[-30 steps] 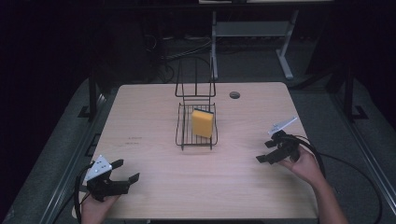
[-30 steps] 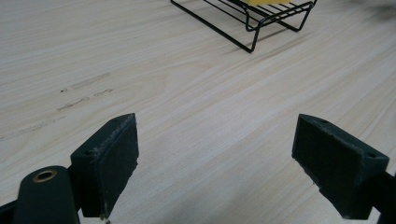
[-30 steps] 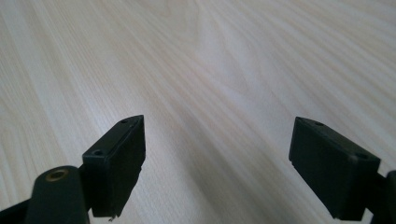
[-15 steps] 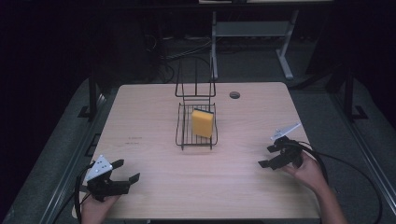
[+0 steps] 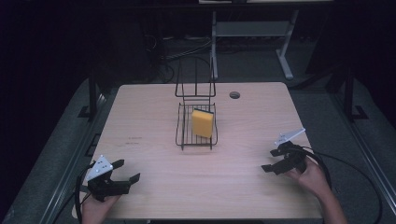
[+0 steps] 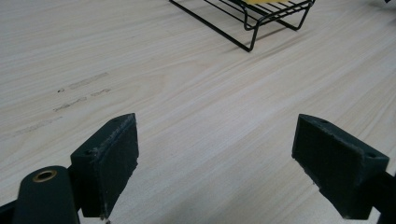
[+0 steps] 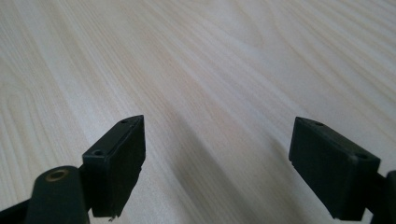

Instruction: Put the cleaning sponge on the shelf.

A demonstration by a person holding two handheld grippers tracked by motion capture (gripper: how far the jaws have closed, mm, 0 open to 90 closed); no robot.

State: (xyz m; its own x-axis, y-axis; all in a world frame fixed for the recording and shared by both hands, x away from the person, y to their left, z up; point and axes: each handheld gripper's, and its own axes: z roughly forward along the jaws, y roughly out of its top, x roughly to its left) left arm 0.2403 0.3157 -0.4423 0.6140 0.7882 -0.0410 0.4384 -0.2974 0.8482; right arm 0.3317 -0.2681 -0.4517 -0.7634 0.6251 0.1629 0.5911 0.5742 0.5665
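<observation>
— Since the right gripper (image 5: pixel 275 161) was a little farther up the table a second ago, what do you make of where it sits now?

— It has slid back toward the person's edge of the table (image 5: pixel 154 107) and a touch outward. Its jaws are spread wide with nothing between them; the right gripper view looks along them onto bare wood grain.

— And the left gripper (image 5: pixel 125 171)?

— It has not shifted across the three moments. It rests at the near left corner, jaws also spread wide and holding nothing. The left gripper view shows the table between the pads and, farther off, a corner of the wire rack (image 6: pixel 252 21).

— So where is the sponge (image 5: pixel 203 122)?

— In the same place as before: standing on edge inside the black wire rack, leaning against its right side, at the middle of the table, well apart from both grippers. The rack's tall looped back rises behind it. A strip of yellow also peeks through the wires at the top of the left gripper view.

— What does the retreat tell you?

— My reading is that the sponge is already placed and the hands are pulling clear, since both grippers are wide apart from it and neither points closely at it. It could equally be a pause before a reach; the pictures don't settle that.

— Anything else on the table?

— A small round cable hole (image 5: pixel 234 95) near the far edge, just right of the rack. Nothing lies in the grippers' way.
</observation>
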